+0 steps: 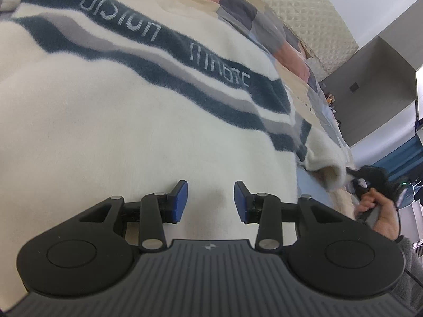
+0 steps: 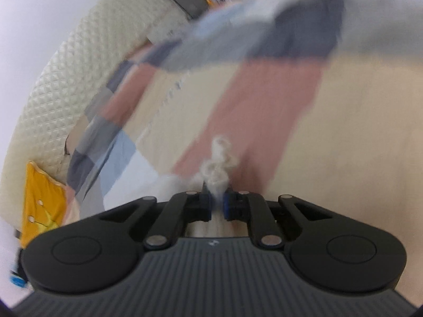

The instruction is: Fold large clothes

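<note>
Risk entry: my right tool [image 2: 217, 202] pinches only a thin sweater [image 1: 132, 132] tuft, liable to slip; left tool [image 1: 211, 202], part-open, holds nothing.

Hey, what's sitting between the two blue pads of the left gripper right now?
Only the cream sweater shows in that gap: the left gripper stands open over its bare fleece, seen in the left wrist view.

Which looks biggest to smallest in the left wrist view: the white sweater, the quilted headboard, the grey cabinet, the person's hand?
1. white sweater, fills most of the frame
2. quilted headboard and grey cabinet: similar apparent size, both far off, so unranked
3. hand, smallest, at the right edge
</note>
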